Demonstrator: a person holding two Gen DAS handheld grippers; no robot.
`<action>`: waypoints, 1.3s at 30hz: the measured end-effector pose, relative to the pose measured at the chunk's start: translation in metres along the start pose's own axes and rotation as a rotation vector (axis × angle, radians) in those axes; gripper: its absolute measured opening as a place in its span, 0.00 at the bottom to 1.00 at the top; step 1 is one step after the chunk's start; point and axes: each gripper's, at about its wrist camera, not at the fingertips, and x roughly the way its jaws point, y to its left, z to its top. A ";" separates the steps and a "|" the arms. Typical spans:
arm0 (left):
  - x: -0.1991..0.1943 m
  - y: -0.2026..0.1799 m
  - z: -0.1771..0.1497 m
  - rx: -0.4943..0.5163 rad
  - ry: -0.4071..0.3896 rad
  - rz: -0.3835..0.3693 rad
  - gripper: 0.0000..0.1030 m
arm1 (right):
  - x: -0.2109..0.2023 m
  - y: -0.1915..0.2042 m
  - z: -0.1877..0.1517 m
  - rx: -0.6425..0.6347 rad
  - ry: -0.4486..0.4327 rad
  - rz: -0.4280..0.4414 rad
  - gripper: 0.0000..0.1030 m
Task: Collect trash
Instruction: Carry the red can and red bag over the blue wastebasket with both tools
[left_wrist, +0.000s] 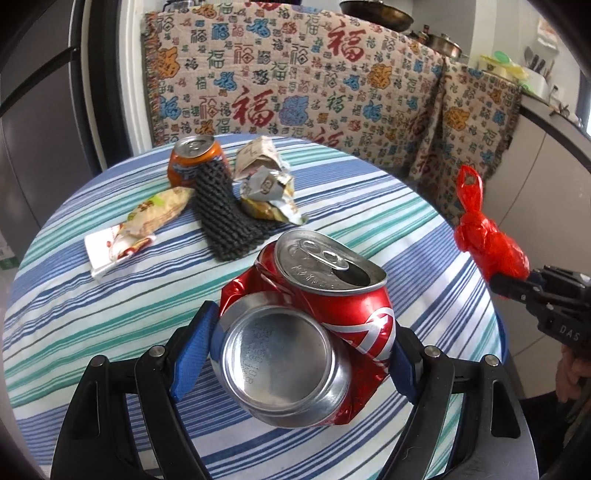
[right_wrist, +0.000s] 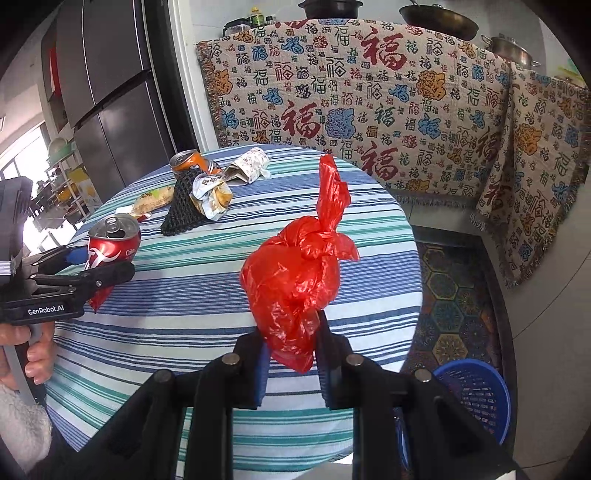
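Observation:
My left gripper (left_wrist: 295, 354) is shut on a crushed red soda can (left_wrist: 317, 325), held above the striped round table (left_wrist: 92, 302); the same can (right_wrist: 112, 247) shows at the left of the right wrist view. My right gripper (right_wrist: 291, 354) is shut on a knotted red plastic bag (right_wrist: 295, 277), lifted over the table's near right edge; the bag (left_wrist: 487, 240) also appears at the right of the left wrist view. On the far side of the table lie an orange can (left_wrist: 194, 158), a black foam net (left_wrist: 225, 218), crumpled wrappers (left_wrist: 267, 188) and a snack packet (left_wrist: 147, 218).
A blue plastic basket (right_wrist: 480, 398) stands on the patterned floor mat to the right below the table. A patterned blanket (right_wrist: 369, 85) covers the counter behind. A dark fridge (right_wrist: 107, 81) stands at the back left. A person's hand (right_wrist: 33, 354) holds the left gripper's handle.

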 end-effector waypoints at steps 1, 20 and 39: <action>-0.001 -0.006 0.000 0.004 -0.001 -0.008 0.81 | -0.004 -0.003 -0.001 0.004 -0.003 -0.001 0.21; 0.008 -0.159 0.024 0.142 -0.021 -0.202 0.81 | -0.075 -0.115 -0.041 0.182 -0.045 -0.155 0.21; 0.074 -0.319 0.023 0.263 0.059 -0.374 0.81 | -0.096 -0.227 -0.107 0.339 0.041 -0.278 0.21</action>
